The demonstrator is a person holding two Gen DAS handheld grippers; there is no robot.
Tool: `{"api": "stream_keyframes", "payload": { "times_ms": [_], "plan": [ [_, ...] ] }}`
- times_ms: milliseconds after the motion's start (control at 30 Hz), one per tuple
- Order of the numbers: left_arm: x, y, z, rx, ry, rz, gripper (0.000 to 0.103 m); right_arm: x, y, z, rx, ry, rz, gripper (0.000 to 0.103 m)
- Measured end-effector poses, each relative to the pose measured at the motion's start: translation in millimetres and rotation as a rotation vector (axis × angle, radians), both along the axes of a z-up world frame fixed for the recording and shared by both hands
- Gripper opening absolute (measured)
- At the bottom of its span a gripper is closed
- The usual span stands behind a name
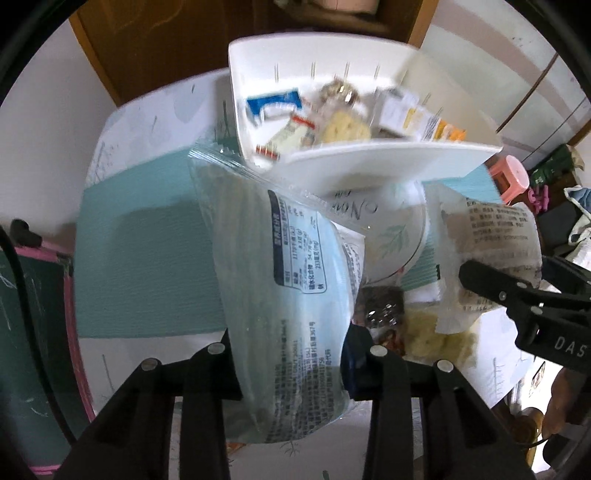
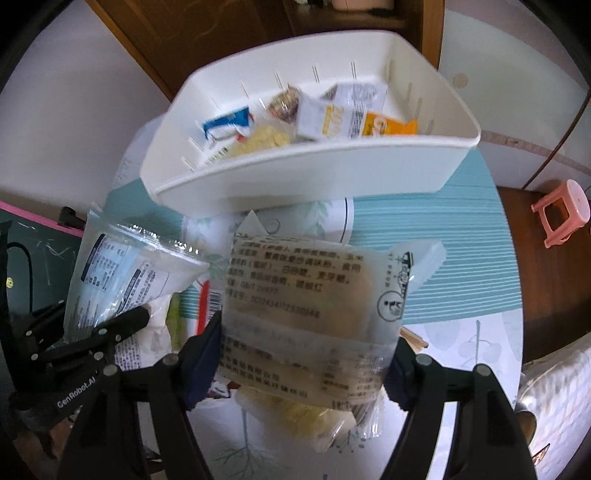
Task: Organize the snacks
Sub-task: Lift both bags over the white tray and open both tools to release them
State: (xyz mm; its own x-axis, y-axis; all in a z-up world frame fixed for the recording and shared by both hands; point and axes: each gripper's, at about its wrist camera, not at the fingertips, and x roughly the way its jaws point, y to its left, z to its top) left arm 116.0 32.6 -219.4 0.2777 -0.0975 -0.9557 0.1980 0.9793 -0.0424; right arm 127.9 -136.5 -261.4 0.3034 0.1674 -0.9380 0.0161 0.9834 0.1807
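Inside the white bin (image 2: 295, 177), our snacks blur beyond naming. Our left gripper (image 1: 291, 354) clamps a pale blue packet (image 1: 295, 295); our right gripper (image 2: 303, 350) clamps a clear wrapped pastry (image 2: 306, 306).

Both hand-held grippers, left (image 1: 291, 363) and right (image 2: 301, 363), are black plastic with round silver screws and dark blue pads (image 2: 201, 360); white letters mark their sides.

White walls, brown wooden door (image 2: 207, 33), pink stool (image 2: 563, 210).
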Motion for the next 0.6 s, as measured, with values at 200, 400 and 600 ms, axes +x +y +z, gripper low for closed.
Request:
{"api": "stream_keyframes", "payload": {
  "times_ms": [200, 400, 600],
  "plan": [
    [-5.6, -2.7, 40.0, -0.023, -0.079, -0.025, 0.035, -10.2, 1.6, 42.7, 0.014, -0.082, 0.019, 0.074],
    [-3.6, -0.9, 79.9, -0.060, -0.139, -0.020, 0.035, -15.5, 8.3, 81.1, 0.039, -0.163, 0.035, 0.074],
    [5.5, -5.4, 113.8, -0.082, -0.203, -0.012, 0.035, -13.3, 11.8, 118.8, 0.012, -0.250, 0.051, 0.074]
  ]
}}
